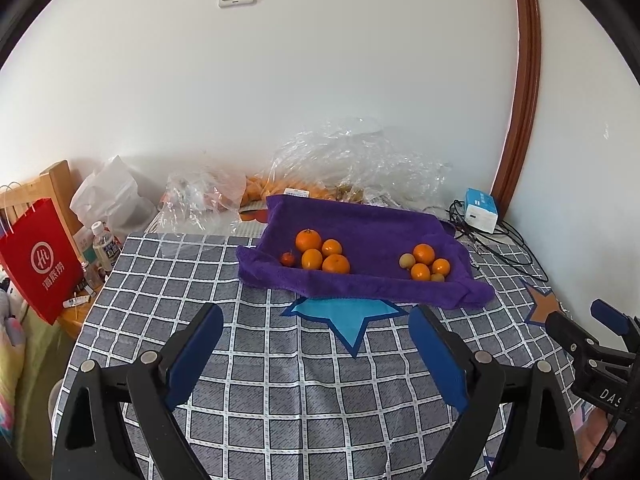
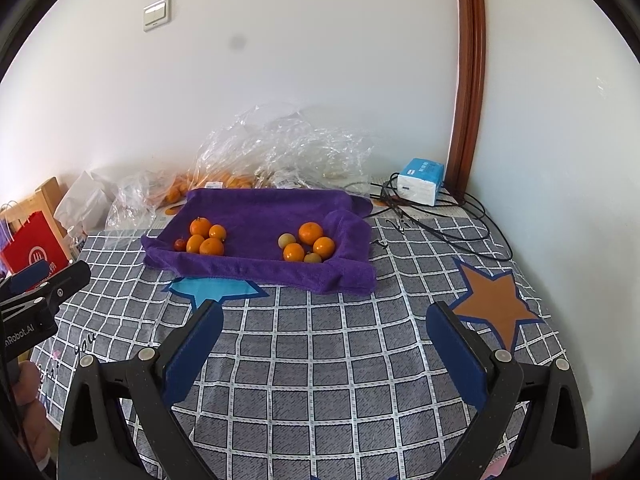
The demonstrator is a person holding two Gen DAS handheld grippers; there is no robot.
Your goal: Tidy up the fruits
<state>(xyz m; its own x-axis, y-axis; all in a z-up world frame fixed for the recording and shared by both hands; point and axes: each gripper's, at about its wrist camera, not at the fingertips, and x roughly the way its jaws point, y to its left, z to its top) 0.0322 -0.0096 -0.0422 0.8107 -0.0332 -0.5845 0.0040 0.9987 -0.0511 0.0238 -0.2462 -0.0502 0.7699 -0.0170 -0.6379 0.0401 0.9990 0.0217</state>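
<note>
A purple towel [image 1: 372,284] [image 2: 280,270] lies on the checked tablecloth [image 1: 280,364] [image 2: 340,360]. On its left sit several oranges [image 1: 320,254] [image 2: 206,238] with a small red fruit [image 1: 287,259] [image 2: 180,245]. On its right sit three oranges [image 1: 426,262] [image 2: 310,242] with two small pale fruits [image 1: 406,260] [image 2: 286,240]. My left gripper [image 1: 316,318] is open and empty, well short of the towel. My right gripper [image 2: 326,314] is open and empty, also short of the towel. Each gripper shows at the edge of the other's view.
Clear plastic bags [image 1: 352,160] [image 2: 280,148] with more fruit lie behind the towel against the wall. A white-blue box [image 1: 482,208] [image 2: 420,182] and black cables [image 2: 432,224] sit at the back right. A red paper bag [image 1: 38,258] and a bottle [image 1: 105,246] stand at the left.
</note>
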